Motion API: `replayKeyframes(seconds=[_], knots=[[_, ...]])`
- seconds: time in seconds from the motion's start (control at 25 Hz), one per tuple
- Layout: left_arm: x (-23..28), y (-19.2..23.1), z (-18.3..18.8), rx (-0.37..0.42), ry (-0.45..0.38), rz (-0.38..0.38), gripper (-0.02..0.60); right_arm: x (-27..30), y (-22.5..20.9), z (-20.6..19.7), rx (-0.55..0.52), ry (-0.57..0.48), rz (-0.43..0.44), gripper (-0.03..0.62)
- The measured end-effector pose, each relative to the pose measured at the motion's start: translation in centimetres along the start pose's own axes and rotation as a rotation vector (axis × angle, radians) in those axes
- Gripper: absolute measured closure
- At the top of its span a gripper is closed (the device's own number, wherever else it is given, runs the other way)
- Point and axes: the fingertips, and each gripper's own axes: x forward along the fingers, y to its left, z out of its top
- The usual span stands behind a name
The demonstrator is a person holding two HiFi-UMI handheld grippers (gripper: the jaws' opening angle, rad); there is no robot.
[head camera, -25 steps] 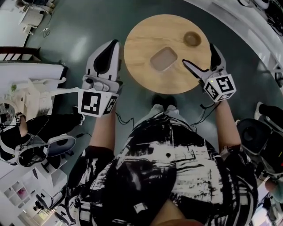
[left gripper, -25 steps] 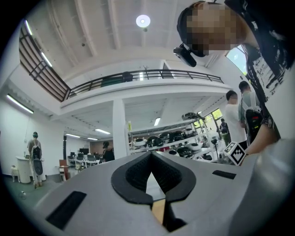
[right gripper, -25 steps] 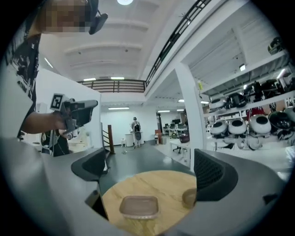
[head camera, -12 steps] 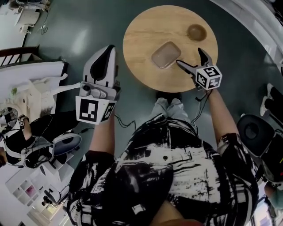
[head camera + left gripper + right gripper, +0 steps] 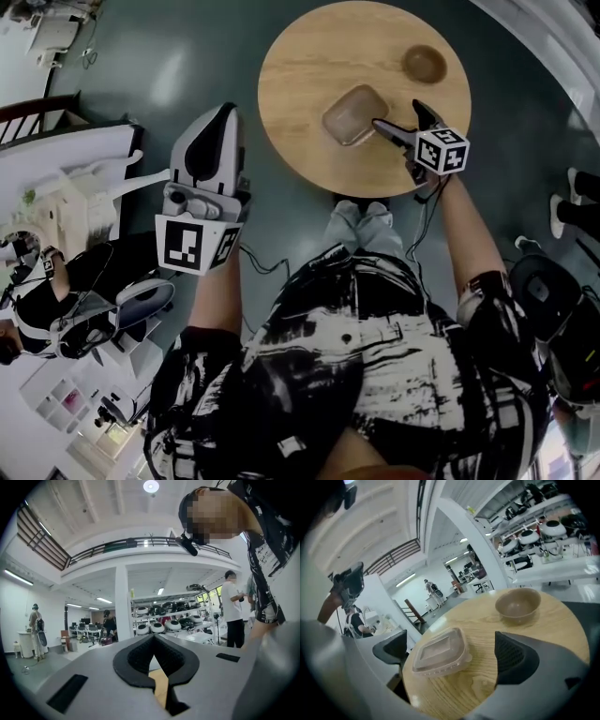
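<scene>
2 hand-held grippers sit in very different postures. The right gripper reaches over the near right part of the round wooden table, its jaws spread wide with nothing between the pads. In the right gripper view the lidded plastic container lies on the tabletop just ahead of that gap, closer to the left pad than the right, and neither pad touches it. The wide spread looks matched to the container's breadth. The low, slanted angle of the gripper suggests it is lined up with the box's side rather than its top. In the head view, 1 jaw tip shows just beside the container's near right edge.

The container rests flat near the table's middle with its lid on. The clouded plastic does not let me tell whether anything is inside. 1 brown bowl stands upright beyond it toward the far right rim, apart from the container, and looks empty.

The left gripper hangs off the table's left side over the grey floor, its jaws pressed together on nothing. Its camera looks up at ceiling and shelving, so it seems simply held out of the way.
</scene>
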Motion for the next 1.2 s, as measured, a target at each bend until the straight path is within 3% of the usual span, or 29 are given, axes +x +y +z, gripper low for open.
replayKeyframes(seconds=[0.2,0.4,0.52,0.6,0.88,1.04,1.2], knots=[[1.1,0.8,-0.5,-0.006,0.013,-0.004,0.583,0.8,-1.7,0.0,0.208,0.004,0.084,0.023],[2.3,0.6,-1.4,-0.015,0.029,-0.012,0.583,0.8,-1.5,-0.5,0.405,0.016,0.234,0.028],[3.1,0.6,-1.9,-0.018,0.035,-0.018,0.583,1.3,-1.7,-0.4,0.409,0.040,0.280,0.034],[3.5,0.6,-2.1,-0.022,0.040,-0.021,0.583,1.5,-1.9,-0.3,0.407,0.051,0.297,0.070],[4.4,0.6,-2.6,-0.031,0.052,-0.032,0.583,1.8,-2.5,-1.4,0.445,0.106,0.299,0.116],[4.8,0.9,-2.9,-0.036,0.058,-0.036,0.583,2.2,-2.2,-1.3,0.435,0.108,0.322,0.189],[5.1,0.9,-3.2,-0.039,0.062,-0.041,0.583,2.5,-3.1,-1.6,0.417,0.119,0.290,0.391]])
